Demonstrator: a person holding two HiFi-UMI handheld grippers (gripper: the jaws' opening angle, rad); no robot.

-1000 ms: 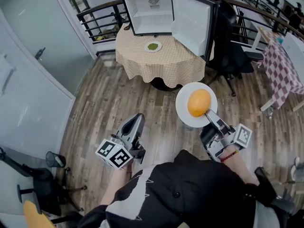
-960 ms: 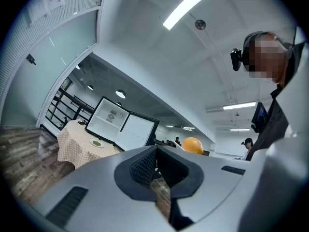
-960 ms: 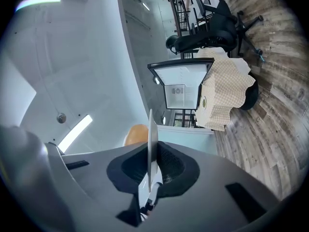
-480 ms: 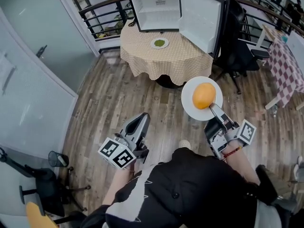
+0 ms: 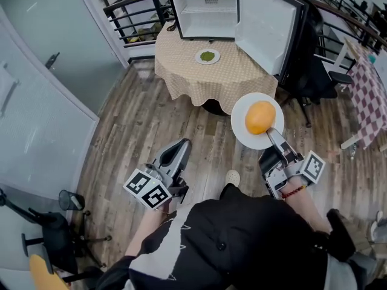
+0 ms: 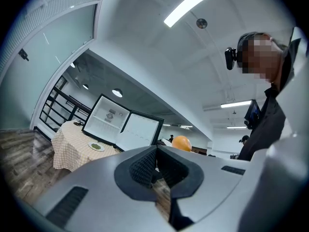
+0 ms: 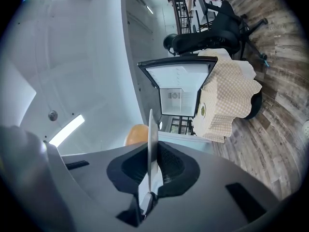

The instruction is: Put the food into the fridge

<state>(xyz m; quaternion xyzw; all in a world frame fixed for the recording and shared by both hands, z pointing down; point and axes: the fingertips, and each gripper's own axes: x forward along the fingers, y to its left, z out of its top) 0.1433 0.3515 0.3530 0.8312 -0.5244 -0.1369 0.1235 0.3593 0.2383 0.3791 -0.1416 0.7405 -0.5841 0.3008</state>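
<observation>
The open mini fridge (image 5: 208, 8) is standing on the cloth-covered table (image 5: 211, 74) well ahead of both grippers, while the right gripper (image 5: 273, 136) is clamping the rim of a white plate (image 5: 240, 128) carrying an orange fruit (image 5: 260, 117), and the left gripper (image 5: 180, 148) is hanging closed and empty.

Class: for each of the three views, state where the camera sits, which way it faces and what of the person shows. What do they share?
Head view: on the person's head, facing steeply down at floor, table and open fridge; shows torso, left gripper, right gripper.
Left gripper view: on that gripper, facing upward past its shut jaws; shows the person's head and torso.
Right gripper view: on that gripper, rolled sideways, along jaws shut on the plate; no body.
Shared: fridge and orange food in all.
</observation>
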